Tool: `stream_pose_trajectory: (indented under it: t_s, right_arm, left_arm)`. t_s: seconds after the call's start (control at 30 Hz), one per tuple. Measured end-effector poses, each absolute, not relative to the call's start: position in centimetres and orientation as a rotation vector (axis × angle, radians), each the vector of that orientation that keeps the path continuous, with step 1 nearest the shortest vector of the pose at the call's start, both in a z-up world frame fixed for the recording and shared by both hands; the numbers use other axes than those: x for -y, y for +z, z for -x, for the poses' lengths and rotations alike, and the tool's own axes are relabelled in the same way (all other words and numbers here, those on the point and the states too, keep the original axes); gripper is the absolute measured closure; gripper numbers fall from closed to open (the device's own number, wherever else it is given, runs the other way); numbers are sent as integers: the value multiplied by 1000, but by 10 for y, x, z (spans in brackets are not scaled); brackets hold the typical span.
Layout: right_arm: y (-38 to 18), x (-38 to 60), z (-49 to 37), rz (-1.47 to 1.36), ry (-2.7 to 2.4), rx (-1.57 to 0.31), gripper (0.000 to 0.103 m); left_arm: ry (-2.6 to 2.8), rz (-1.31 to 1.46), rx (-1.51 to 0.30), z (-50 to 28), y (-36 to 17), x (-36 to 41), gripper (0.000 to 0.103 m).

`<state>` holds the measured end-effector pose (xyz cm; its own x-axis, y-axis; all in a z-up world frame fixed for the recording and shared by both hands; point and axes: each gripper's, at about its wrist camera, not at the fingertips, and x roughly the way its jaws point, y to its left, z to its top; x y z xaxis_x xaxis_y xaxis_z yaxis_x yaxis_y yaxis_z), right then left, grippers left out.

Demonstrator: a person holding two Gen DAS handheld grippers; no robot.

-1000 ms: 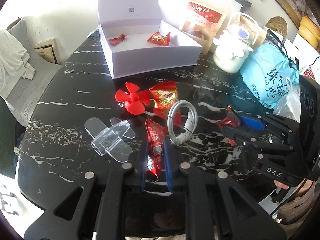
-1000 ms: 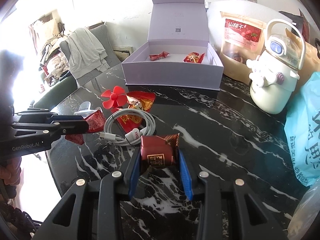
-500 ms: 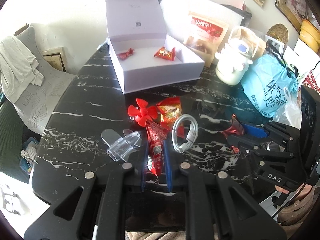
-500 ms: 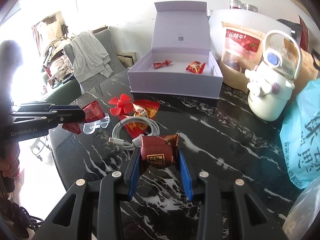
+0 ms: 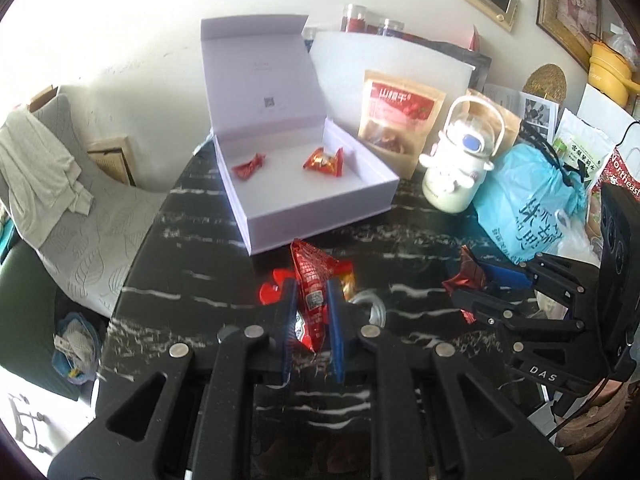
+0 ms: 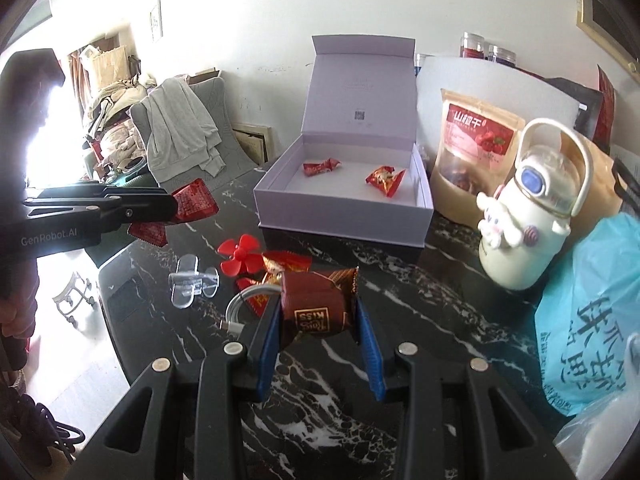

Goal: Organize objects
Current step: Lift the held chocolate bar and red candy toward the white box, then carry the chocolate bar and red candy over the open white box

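Observation:
My left gripper [image 5: 312, 300] is shut on a red snack packet [image 5: 310, 280], held well above the black marble table [image 5: 200, 248]. My right gripper [image 6: 318, 316] is shut on a dark brown wrapped candy [image 6: 316, 304], also raised. An open lilac box [image 5: 320, 208] stands at the back with two red candies [image 5: 248, 166] [image 5: 324, 162] inside. Below lie a red fan blade [image 6: 240, 254], another red snack packet [image 6: 286, 264], a white coiled cable [image 6: 240, 308] and a clear plastic stand [image 6: 192, 286]. Each gripper shows in the other's view: the left gripper [image 6: 176, 210], the right gripper [image 5: 466, 284].
A white bottle with a handle [image 6: 528, 216], a snack pouch [image 6: 472, 148] and a blue bag [image 6: 592, 312] crowd the right side of the table. A grey chair with cloth [image 5: 60, 184] stands off the left edge. A person's hand [image 6: 8, 320] shows at far left.
Both grippers have risen away from the table with their candies. The box now sits lower and nearer the centre of both views.

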<state>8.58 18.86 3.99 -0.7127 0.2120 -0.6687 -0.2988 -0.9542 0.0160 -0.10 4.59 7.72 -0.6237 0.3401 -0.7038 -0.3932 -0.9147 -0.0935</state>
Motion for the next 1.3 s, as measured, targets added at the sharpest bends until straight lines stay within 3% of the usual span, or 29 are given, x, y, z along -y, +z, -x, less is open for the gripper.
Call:
stream_pose_trajectory:
  t_s: [1.3]
  right_arm:
    - [64,-265,44,1073,2670,-104,66]
  left_arm:
    - [2468,1097,-67,164,88,-67,89]
